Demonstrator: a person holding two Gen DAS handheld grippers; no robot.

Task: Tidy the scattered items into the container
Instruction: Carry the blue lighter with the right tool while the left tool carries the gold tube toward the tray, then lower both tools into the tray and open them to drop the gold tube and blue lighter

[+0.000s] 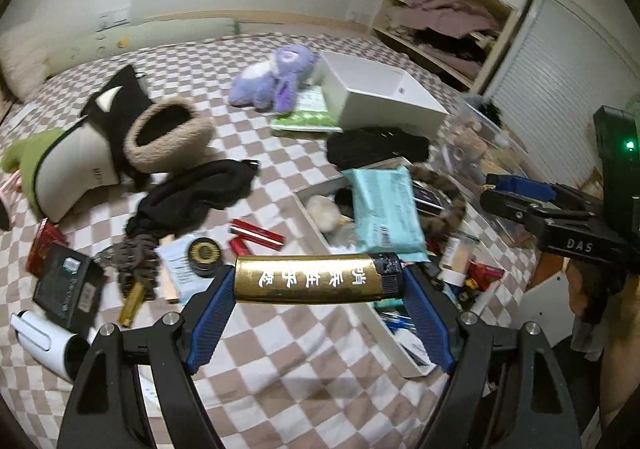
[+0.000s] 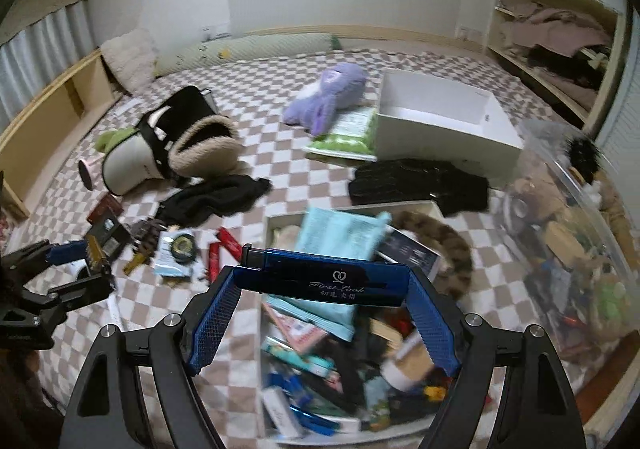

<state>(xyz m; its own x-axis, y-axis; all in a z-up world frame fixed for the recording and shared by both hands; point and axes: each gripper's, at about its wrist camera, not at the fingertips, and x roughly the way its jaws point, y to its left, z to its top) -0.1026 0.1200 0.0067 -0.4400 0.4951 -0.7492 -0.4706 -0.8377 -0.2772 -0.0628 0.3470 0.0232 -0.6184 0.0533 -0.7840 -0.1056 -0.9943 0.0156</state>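
The left claw [image 1: 320, 281] is clamped on a gold lighter [image 1: 318, 279], held sideways just left of the full white box [image 2: 416, 205] on the checked bed [image 2: 280, 153]. The right claw [image 2: 322, 281] is clamped on a blue lighter [image 2: 324, 279], right over that box, above a pale blue pack [image 2: 340, 237]

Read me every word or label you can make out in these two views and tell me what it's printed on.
"First Look", with small unreadable characters beneath: blue lighter clamped in the right hand-held gripper.
"DAS": right hand-held gripper's black body, seen from the left wrist.
White Chinese characters, upside down: gold lighter in the left hand-held gripper.
Other packets: too blurred.
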